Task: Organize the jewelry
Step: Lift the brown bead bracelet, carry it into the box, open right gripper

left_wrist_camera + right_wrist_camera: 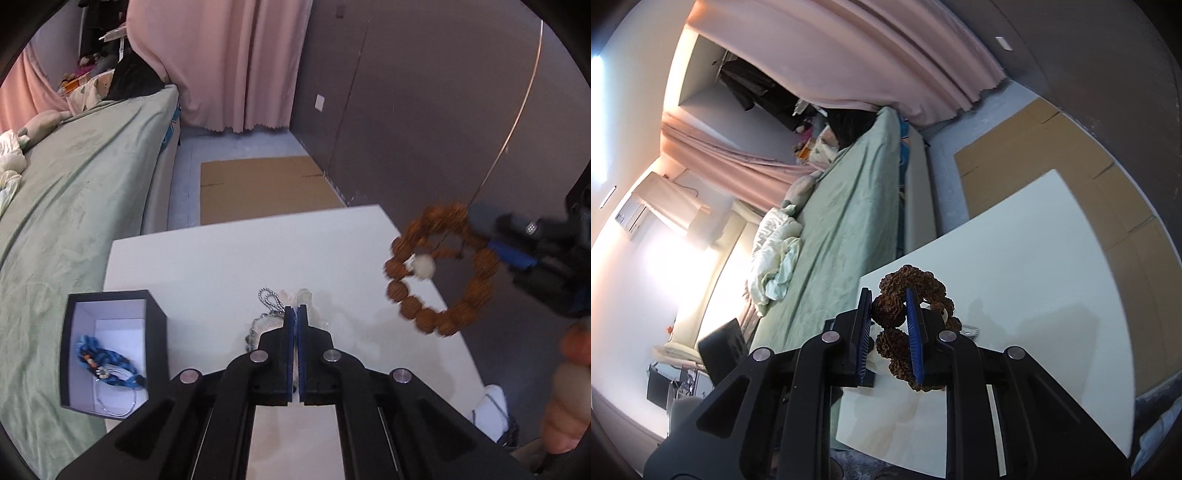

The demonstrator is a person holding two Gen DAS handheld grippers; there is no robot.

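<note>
My right gripper (888, 295) is shut on a brown bead bracelet (908, 295) and holds it in the air over the white table (1015, 277). In the left wrist view the bracelet (436, 269), with one white bead, hangs at the right from the right gripper (480, 221). My left gripper (295, 308) is shut, low over the table, just above a silver chain and clear pieces (269, 301); nothing shows between its pads. A black open box (110, 350) at the table's left edge holds a blue braided bracelet (99, 360) and a thin ring.
A bed with a green sheet (74, 206) runs along the table's left side. Flat cardboard (266, 188) lies on the floor beyond the table. A dark wall (424, 110) stands at the right. Pink curtains hang at the back.
</note>
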